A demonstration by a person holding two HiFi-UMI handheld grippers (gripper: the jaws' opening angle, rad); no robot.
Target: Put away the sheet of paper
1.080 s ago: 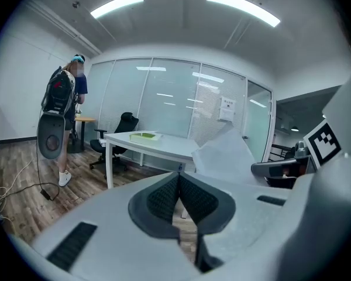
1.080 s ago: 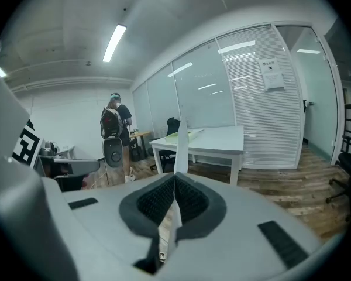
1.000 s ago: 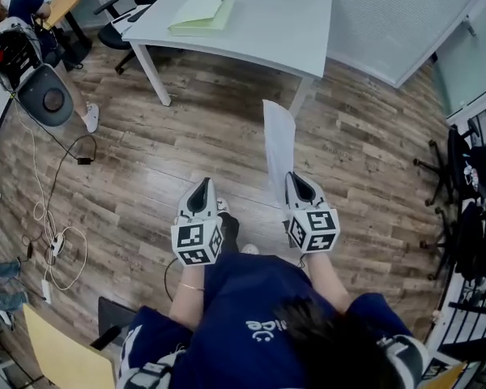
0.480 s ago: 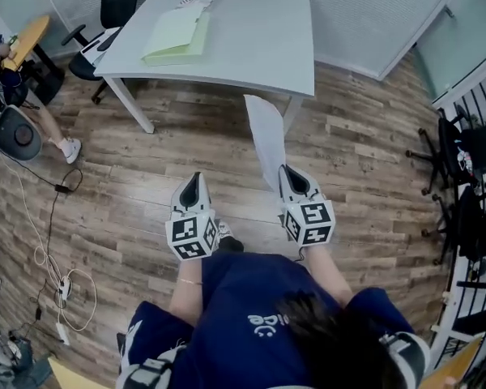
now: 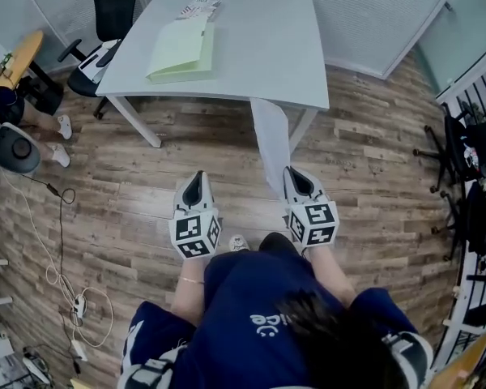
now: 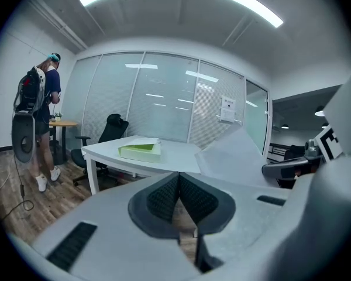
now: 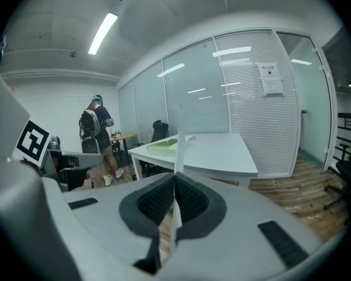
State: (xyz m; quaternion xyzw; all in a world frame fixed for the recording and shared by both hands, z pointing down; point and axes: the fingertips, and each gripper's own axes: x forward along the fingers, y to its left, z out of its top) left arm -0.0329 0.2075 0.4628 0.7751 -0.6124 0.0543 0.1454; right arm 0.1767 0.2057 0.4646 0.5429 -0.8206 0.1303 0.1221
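Note:
A white sheet of paper [image 5: 272, 140] stands on edge, reaching forward from my right gripper [image 5: 297, 178], which is shut on its near end. In the right gripper view the sheet of paper [image 7: 178, 148] runs edge-on up from between the closed pads. My left gripper [image 5: 195, 183] is shut with nothing in it, level with the right one and apart from the sheet; its view shows the sheet of paper [image 6: 237, 160] off to the right. Ahead is a white table [image 5: 259, 47] bearing a light green folder [image 5: 183, 52].
A black office chair [image 5: 109, 6] stands at the table's far left corner. Cables [image 5: 61, 241] trail over the wooden floor at the left. A person with a backpack [image 6: 35, 107] stands by a small round table. Dark chairs and racks [image 5: 470, 177] line the right side.
Both grippers and the held sheet have moved closer to the white table. The sheet's far end now reaches the table's near edge.

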